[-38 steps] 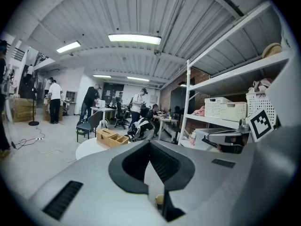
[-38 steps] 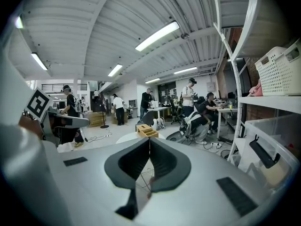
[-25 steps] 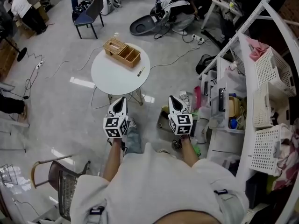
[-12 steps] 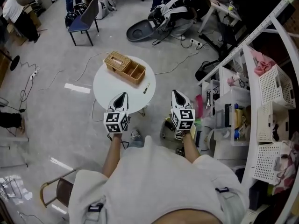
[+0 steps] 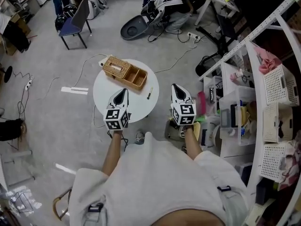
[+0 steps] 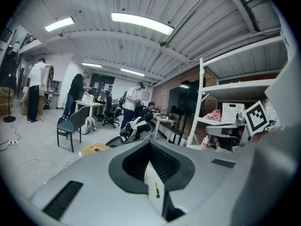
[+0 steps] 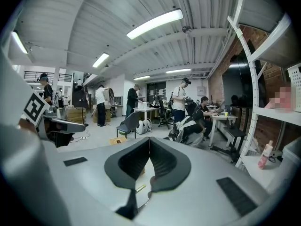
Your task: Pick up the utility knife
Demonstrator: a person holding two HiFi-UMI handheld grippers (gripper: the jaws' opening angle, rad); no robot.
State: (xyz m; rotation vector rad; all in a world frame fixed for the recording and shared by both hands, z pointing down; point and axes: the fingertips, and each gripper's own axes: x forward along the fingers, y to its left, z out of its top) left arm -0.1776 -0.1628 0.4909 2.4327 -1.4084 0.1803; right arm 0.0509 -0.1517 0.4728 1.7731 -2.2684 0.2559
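The utility knife (image 5: 149, 93), small, dark and yellow, lies near the right edge of a round white table (image 5: 110, 91). It also shows through the jaw gaps as the knife (image 6: 156, 190) and the knife (image 7: 140, 188). My left gripper (image 5: 123, 92) hangs over the table's near side, shut and holding nothing. My right gripper (image 5: 175, 86) is just off the table's right rim, also shut and holding nothing. In each gripper view the jaw tips meet: left gripper (image 6: 149, 142), right gripper (image 7: 149, 139). Both sit short of the knife.
A wicker box (image 5: 124, 72) with compartments stands at the table's far side. White shelving with baskets (image 5: 277, 84) and bins runs along the right. A blue chair (image 5: 75, 22), bags (image 5: 136, 27) and floor cables lie beyond. People stand at desks far off.
The table and knife have drawn closer in the head view. Both grippers have advanced toward the table, and the left one now overlaps its near edge. The jaws stayed shut.
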